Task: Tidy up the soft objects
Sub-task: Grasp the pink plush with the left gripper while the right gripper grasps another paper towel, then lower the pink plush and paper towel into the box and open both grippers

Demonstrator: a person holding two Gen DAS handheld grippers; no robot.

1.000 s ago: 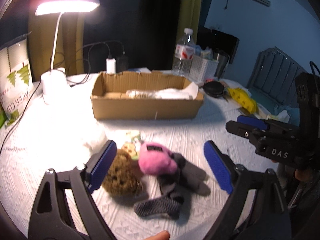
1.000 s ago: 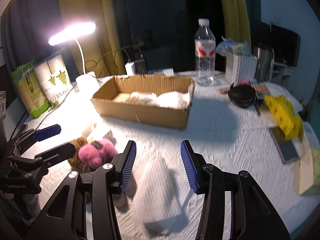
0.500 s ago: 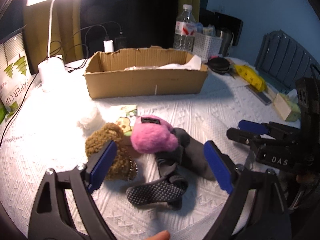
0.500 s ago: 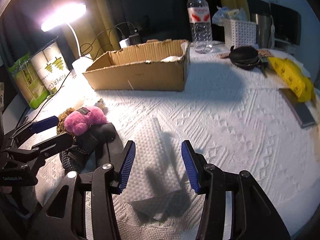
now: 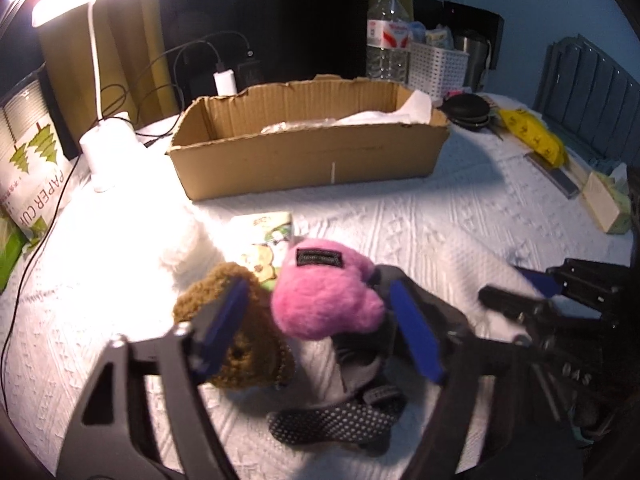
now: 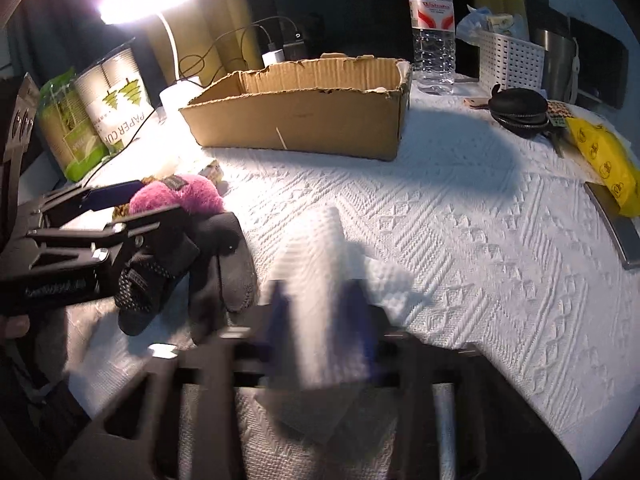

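A pink plush toy (image 5: pixel 324 300) lies on the white tablecloth between a brown plush toy (image 5: pixel 248 356) and dark grey socks (image 5: pixel 340 424). My left gripper (image 5: pixel 318 292) is around the pink toy and its jaws are closing. The left pad lies over the brown toy and the right pad sits at the pink toy's edge. A folded white cloth (image 6: pixel 324 264) stands up between the blurred pads of my right gripper (image 6: pixel 320 308), whose jaws are closing on it. Each gripper shows in the other's view: the left gripper (image 6: pixel 140 204), and the right gripper (image 5: pixel 516 288).
An open cardboard box (image 5: pixel 312 160) holding white paper stands behind the toys. A lit desk lamp (image 5: pixel 108 148) and a paper cup pack (image 6: pixel 120 100) are at the left. A water bottle (image 6: pixel 434 28), a white basket (image 6: pixel 512 64), a black pouch (image 6: pixel 520 110) and a yellow packet (image 6: pixel 604 160) are at the back right.
Both grippers came down toward the table. The left jaws narrowed around the pink toy. The right jaws narrowed onto the white cloth, which now rises between them.
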